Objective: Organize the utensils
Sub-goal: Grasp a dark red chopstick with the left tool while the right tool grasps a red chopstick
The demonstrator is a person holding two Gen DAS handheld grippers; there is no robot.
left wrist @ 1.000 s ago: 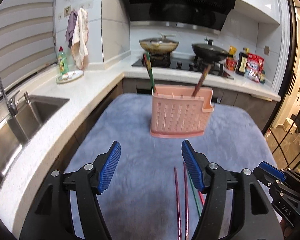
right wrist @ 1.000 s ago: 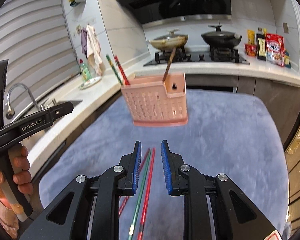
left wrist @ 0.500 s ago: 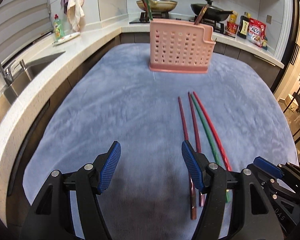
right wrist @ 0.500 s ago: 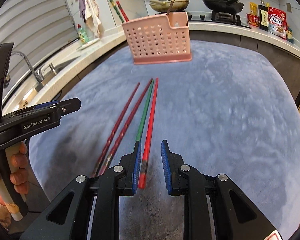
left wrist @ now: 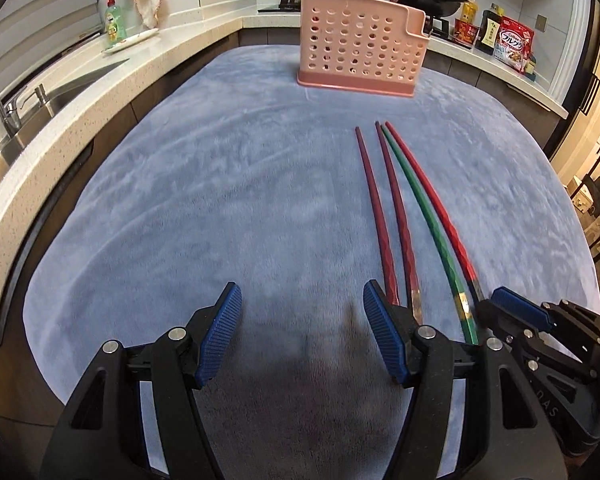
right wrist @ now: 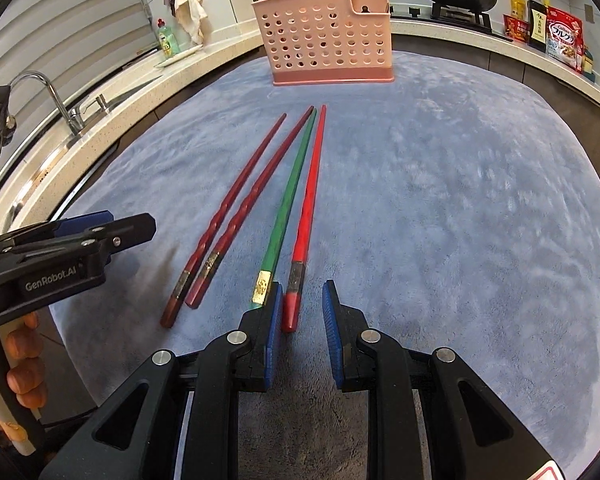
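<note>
Right claw astride red chopstick's butt, hidden leftward.

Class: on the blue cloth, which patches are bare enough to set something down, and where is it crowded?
Bare: the blue fleece cloth between the pale stone counter and the two dark red chopsticks; also the stretch right of the bright red chopstick. Crowded: the chopstick row with the green chopstick, leading to the pink perforated plastic holder.

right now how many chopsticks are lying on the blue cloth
4, side by side before the pink holder: two dark red chopsticks leftmost, the green chopstick, then the bright red chopstick, its end between the right gripper fingers. More stand in the holder.
</note>
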